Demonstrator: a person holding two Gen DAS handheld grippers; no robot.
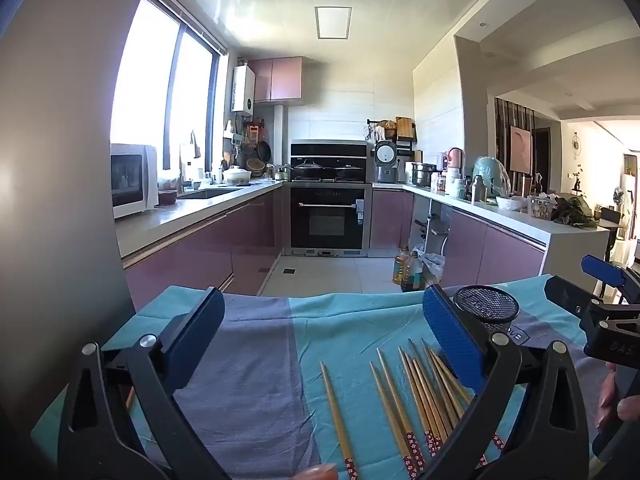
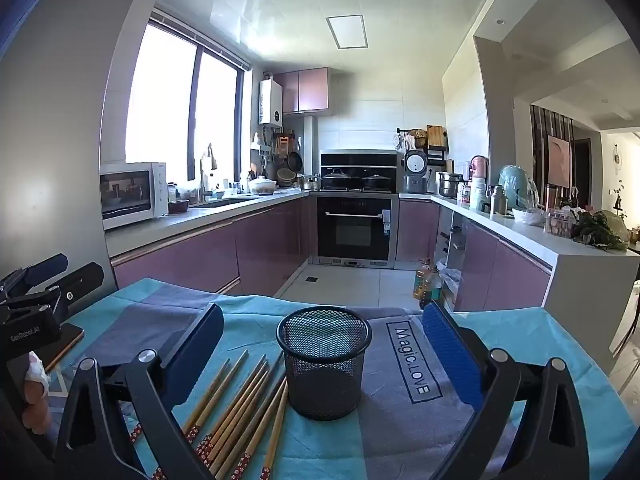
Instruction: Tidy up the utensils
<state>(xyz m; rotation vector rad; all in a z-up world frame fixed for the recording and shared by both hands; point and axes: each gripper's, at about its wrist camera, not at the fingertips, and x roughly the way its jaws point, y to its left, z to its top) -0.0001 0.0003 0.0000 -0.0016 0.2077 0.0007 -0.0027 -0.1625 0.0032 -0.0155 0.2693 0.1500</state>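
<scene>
Left gripper [image 1: 324, 344] open over chopsticks [image 1: 416, 404]; mesh cup [image 1: 486, 306] beyond.

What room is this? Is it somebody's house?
It looks like a home kitchen. There is a built-in oven with pots on the stove above it, a microwave on the counter, and chopsticks lying beside a mesh cup on a cloth-covered table.

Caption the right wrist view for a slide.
Open right gripper faces an empty mesh cup, chopsticks lying beside it on blue cloth.

Left gripper [image 1: 324, 328] and right gripper [image 2: 323, 332] hover side by side, jaws spread wide, seemingly holding nothing.
</scene>
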